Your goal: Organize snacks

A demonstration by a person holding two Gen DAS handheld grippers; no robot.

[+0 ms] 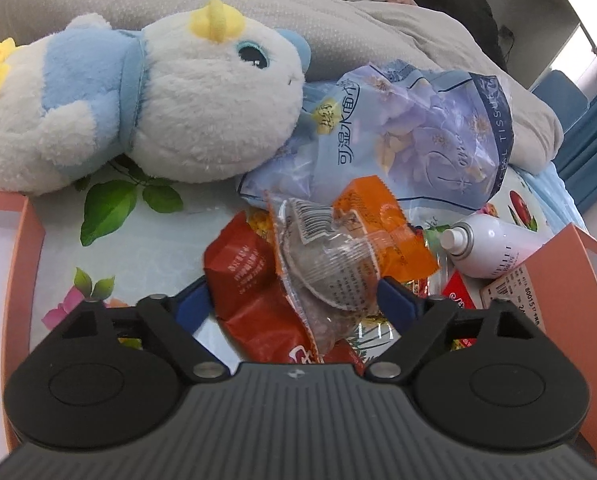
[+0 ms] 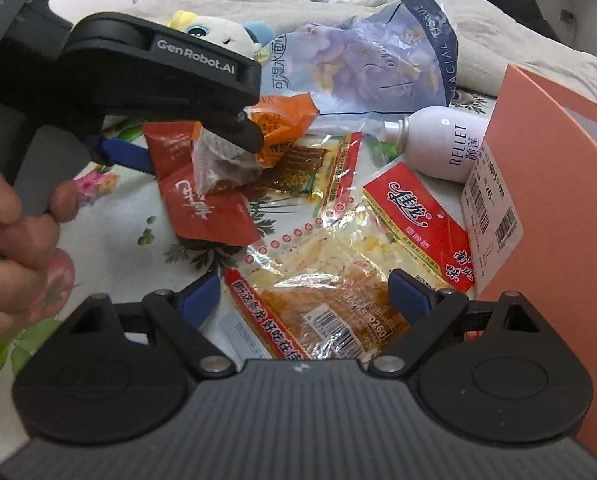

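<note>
Both tongs spread wide over the snack pile; nothing gripped.

Left gripper [image 1: 292,300] stands released, its blue pads flanking a clear-and-orange snack packet [image 1: 330,264] and a red packet [image 1: 250,280]. Right gripper [image 2: 304,294] likewise released, straddling a clear spicy-strip packet [image 2: 326,304]; the red-labelled packet [image 2: 418,224] lies just beyond its right finger.

A bed filled the scene, spread with a white flower-printed sheet [image 1: 170,248] and a rumpled grey duvet [image 1: 378,28] heaped behind. Beyond it stood a white shelf unit [image 1: 538,8], brightly lit, and blue curtains [image 1: 590,152] hung at the far right edge.
</note>
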